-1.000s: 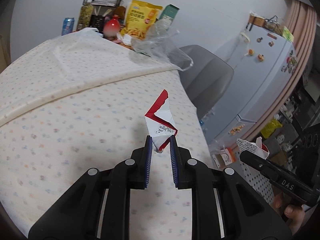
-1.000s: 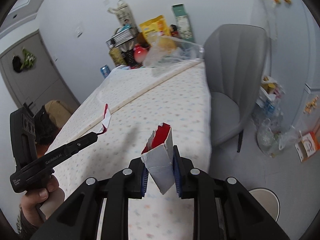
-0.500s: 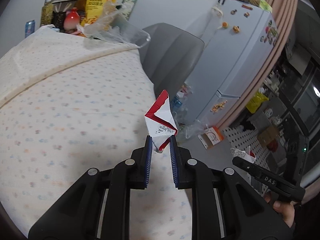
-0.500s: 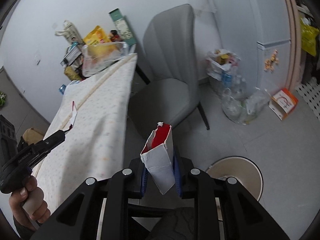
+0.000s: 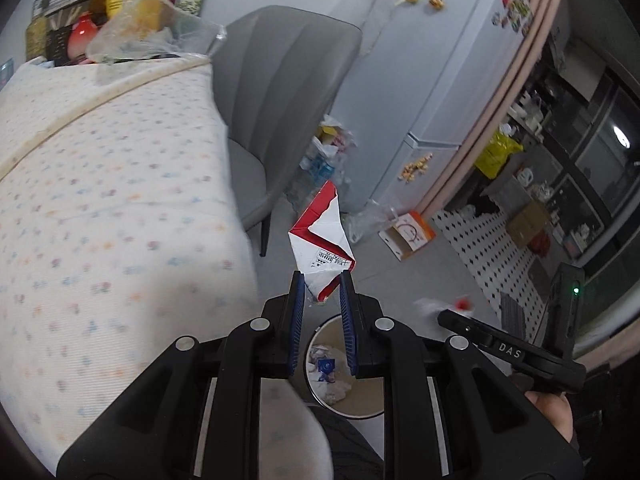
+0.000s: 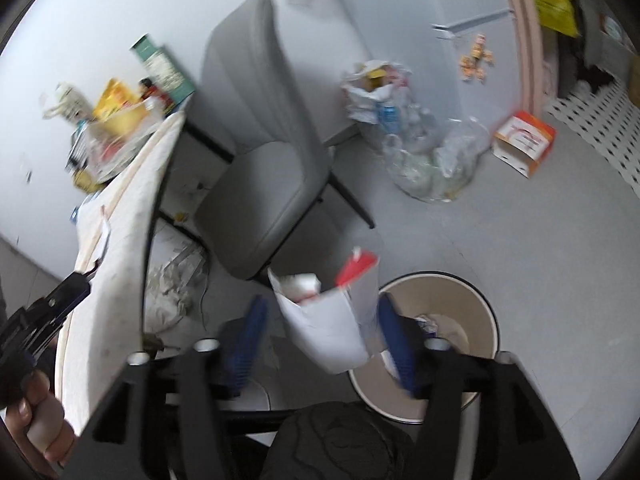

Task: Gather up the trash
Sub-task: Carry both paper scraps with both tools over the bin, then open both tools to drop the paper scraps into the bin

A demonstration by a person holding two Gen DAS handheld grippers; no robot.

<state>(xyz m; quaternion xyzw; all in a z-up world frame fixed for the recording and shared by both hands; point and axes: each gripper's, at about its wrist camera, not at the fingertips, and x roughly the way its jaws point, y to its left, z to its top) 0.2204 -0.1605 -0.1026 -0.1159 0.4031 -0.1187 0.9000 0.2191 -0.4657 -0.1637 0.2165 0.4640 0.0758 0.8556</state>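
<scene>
The left hand-held gripper (image 5: 322, 286) has its blue pads drawn narrow on the lower corner of a torn red-and-white carton piece (image 5: 323, 244), which stands up past the table's (image 5: 112, 184) near corner, above the round trash bin (image 5: 347, 394) on the floor. The right hand-held gripper (image 6: 320, 330) is spread wide; a second white carton piece (image 6: 332, 320) sits between its fingers, blurred, seemingly loose, just beside the trash bin's rim. A grey chair (image 6: 264, 160) stands at the table's edge.
</scene>
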